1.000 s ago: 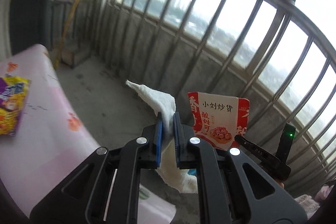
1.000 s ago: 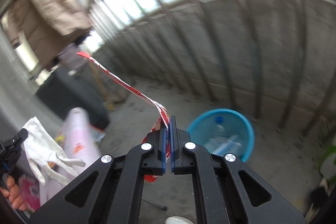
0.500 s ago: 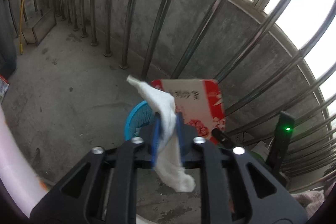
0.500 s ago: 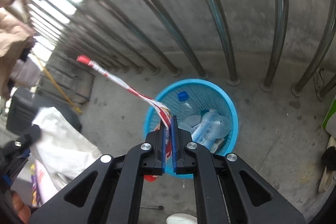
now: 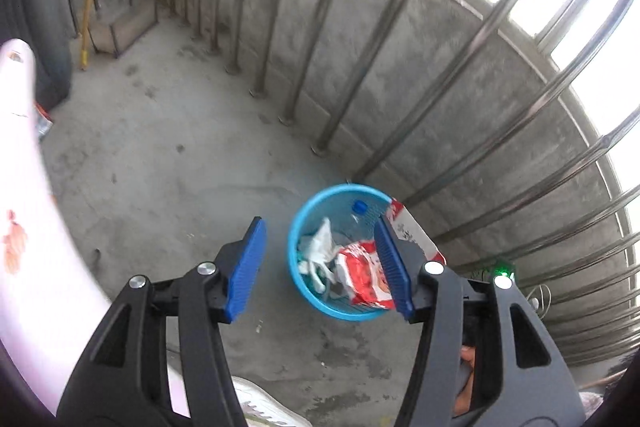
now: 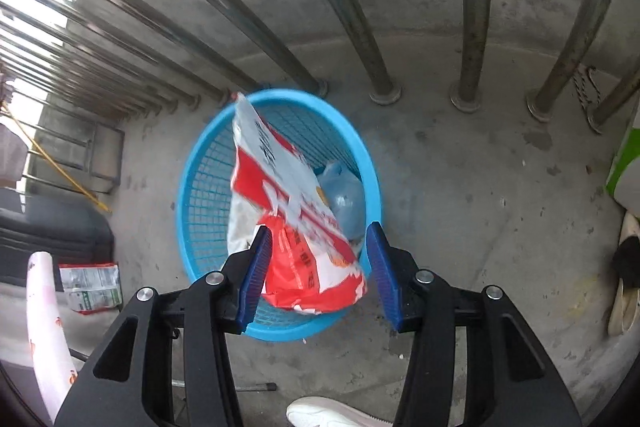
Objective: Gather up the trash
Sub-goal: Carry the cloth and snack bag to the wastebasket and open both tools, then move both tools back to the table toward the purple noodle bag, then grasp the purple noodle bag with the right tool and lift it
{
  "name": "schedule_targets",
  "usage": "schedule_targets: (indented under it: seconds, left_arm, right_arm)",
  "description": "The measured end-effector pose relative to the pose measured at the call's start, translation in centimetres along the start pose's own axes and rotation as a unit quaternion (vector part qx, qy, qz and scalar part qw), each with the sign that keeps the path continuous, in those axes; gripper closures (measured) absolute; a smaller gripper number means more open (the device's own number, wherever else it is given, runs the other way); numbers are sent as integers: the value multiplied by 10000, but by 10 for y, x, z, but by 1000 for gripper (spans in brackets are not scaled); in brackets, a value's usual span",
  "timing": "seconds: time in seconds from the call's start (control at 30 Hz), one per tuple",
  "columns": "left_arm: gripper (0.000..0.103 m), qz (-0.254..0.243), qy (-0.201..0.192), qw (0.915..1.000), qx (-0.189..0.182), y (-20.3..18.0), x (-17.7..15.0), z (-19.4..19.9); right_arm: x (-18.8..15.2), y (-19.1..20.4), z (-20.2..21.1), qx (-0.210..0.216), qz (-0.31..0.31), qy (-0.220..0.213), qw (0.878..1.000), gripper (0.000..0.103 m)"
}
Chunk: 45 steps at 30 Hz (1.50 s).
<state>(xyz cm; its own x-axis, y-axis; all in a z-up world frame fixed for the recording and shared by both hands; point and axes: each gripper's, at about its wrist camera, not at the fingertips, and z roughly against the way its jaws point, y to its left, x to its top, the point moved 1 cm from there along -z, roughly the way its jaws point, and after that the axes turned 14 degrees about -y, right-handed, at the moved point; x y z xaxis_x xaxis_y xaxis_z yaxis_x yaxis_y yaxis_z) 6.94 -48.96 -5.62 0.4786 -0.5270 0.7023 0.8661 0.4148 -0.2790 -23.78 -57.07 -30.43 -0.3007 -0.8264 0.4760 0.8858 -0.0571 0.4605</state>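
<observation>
Low in the frame, the blue basket (image 6: 280, 155) now holds the red snack bag (image 6: 296, 227) and white cloth (image 5: 320, 247), since the left gripper (image 5: 320, 263) and right gripper (image 6: 316, 271) have just been opening, both empty, so both pieces look binned.

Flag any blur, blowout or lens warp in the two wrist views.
Left wrist: sky between the railing bars is blown out white; the bars bow from fisheye; the pink table edge is smeared. Right wrist: the red-and-white snack bag over the blue basket is motion-blurred; bars curve strongly; the top-left corner is overexposed.
</observation>
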Motion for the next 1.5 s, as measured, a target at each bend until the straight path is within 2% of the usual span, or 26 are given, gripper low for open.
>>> schedule_targets:
  seconds: [0.13,0.23,0.33,0.4,0.53,0.63,0.7,0.83,0.93,1.0,1.1,1.17,1.3,1.37,1.5]
  left_arm:
    - [49,46,-274,9996,13,13,2,39]
    - [47,104,-455,9989,41,22,0,70]
    - [46,118,-781,9968,90,33,-1,106]
    - [46,164,-1252,9917,256,48,-6,138]
    - [46,389,-1809,9809,599,82,-18,195]
    - [46,601,-2070,9718,958,114,-31,234]
    - [46,797,-2271,9626,1243,142,-41,265]
    - [46,1107,-2611,9429,1746,195,-53,313]
    - [46,1365,-2781,9269,2118,237,-63,343]
    - [46,1519,-2844,9184,2294,265,-70,359]
    - [46,1651,-2882,9092,2512,302,-76,369]
    - [46,1765,-2885,9045,2598,326,-77,369]
    - [55,2020,-2828,9006,2610,371,-72,361]
    - [56,2179,-2667,9026,2582,397,-66,351]
    - [57,2669,-2323,9083,2232,450,-57,321]
  right_arm:
    - [11,0,11,328,-243,-138,9991,55]
    - [17,6,30,925,-429,-376,9941,54]
    - [26,25,59,1458,-316,-670,9865,54]
    - [31,35,73,1669,-213,-784,9826,54]
    - [34,72,114,2108,198,-1034,9719,54]
    - [26,113,141,2542,651,-996,9598,54]
    - [17,143,154,2774,989,-877,9516,54]
    - [-26,231,180,3401,1954,-363,9191,54]
    - [-68,298,191,3847,2516,110,8880,54]
    - [-101,342,190,3933,2806,521,8740,54]
    - [-146,395,181,3886,3149,1033,8597,54]
    - [-171,426,174,3879,3389,1246,8480,54]
    - [-218,481,159,3788,3760,1610,8302,54]
    - [-237,493,151,3701,3839,1741,8278,54]
    - [-267,528,136,3514,4016,1757,8273,54]
